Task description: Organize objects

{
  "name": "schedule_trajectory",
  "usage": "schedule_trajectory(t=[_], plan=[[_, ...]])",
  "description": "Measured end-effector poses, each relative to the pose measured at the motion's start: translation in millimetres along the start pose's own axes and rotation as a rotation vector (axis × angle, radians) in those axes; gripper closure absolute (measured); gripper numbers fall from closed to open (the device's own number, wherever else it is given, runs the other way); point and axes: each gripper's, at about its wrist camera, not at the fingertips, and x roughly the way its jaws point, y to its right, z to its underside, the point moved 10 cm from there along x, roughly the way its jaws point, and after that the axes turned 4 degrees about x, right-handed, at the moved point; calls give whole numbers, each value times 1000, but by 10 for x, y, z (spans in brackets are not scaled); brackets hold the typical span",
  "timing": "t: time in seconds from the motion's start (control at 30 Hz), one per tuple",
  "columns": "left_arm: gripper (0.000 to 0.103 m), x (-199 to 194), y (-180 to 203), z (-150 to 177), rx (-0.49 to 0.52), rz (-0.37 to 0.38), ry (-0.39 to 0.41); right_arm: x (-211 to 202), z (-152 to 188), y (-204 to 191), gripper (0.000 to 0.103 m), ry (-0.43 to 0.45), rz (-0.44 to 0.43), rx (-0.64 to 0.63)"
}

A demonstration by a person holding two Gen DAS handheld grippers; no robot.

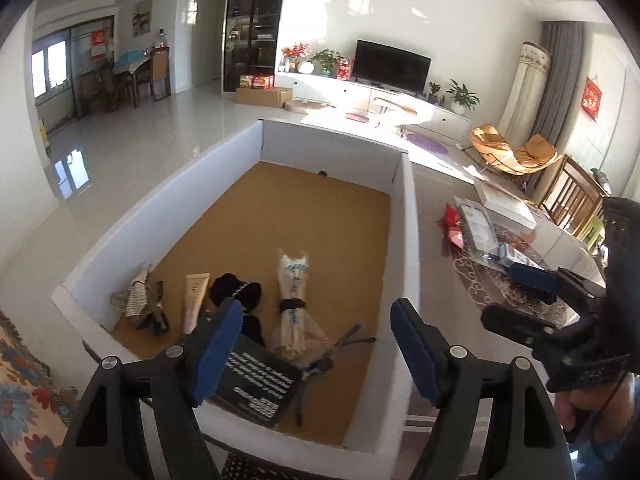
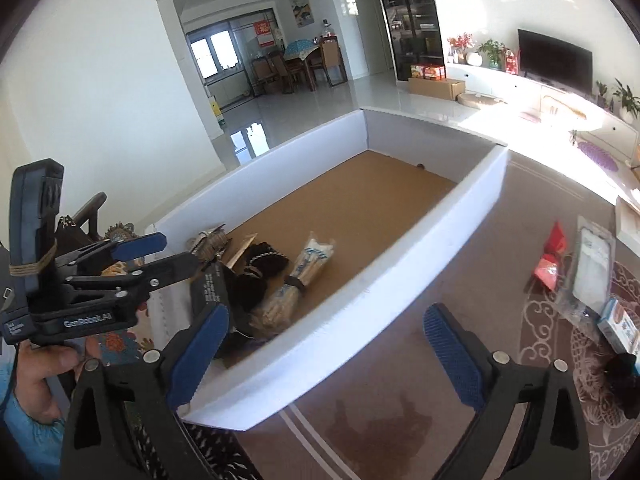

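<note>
Clutter (image 2: 592,264) for sorting lies on the worktop (image 2: 400,432) right of the box (image 2: 360,304), nearest our right hand-held gripper (image 2: 332,352), wide open and empty, while our left hand-held gripper (image 1: 316,356) hangs open over boxed items, holding nothing.

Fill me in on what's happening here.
A person is sorting items into a white box with a gripper in each hand. Both the left gripper and right gripper are open and empty. A bundle of chopsticks, a tube and a black card lie inside; packets wait on the table.
</note>
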Motion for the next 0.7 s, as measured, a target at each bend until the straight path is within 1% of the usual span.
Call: schedule_trajectory(t=[0.03,0.07,0.1,0.13,0.17,0.2,0.23,0.3,0.37,0.43,0.5,0.63,0.67,0.7], plan=[[22,-21,304,13,23,62,9,-72,136,311,1,-1,55,27],[11,-13,647,41,52,125,16,-131,290,618,1,-10,108,55],[5,10,966,96,81,177,15,-184,458,919,1,-25,164,81],[0,55,1274,170,114,225,8,-241,637,1246,1,-49,228,106],[0,143,1561,265,154,259,-7,-295,830,1541,1,-80,294,129],[0,261,1797,375,198,271,-31,-393,1014,1859,1,-108,354,155],[0,409,1991,487,240,264,-59,-468,1179,2105,1,-124,400,178],[0,725,2263,684,287,227,-120,-653,1443,2469,1,-135,480,214],[0,1025,2412,831,290,202,-175,-825,1679,2729,1,-137,533,248],[0,1251,2466,918,271,176,-214,-923,1825,2872,1,-135,556,278],[0,1401,2447,939,242,158,-230,-992,1868,2900,0,-107,539,313],[0,1583,2265,988,214,81,-251,-970,1802,2879,0,-83,583,295],[0,1586,2233,978,217,63,-240,-971,1794,2876,0,-83,593,291],[0,1593,2204,986,215,49,-246,-973,1793,2878,0,-83,599,293]])
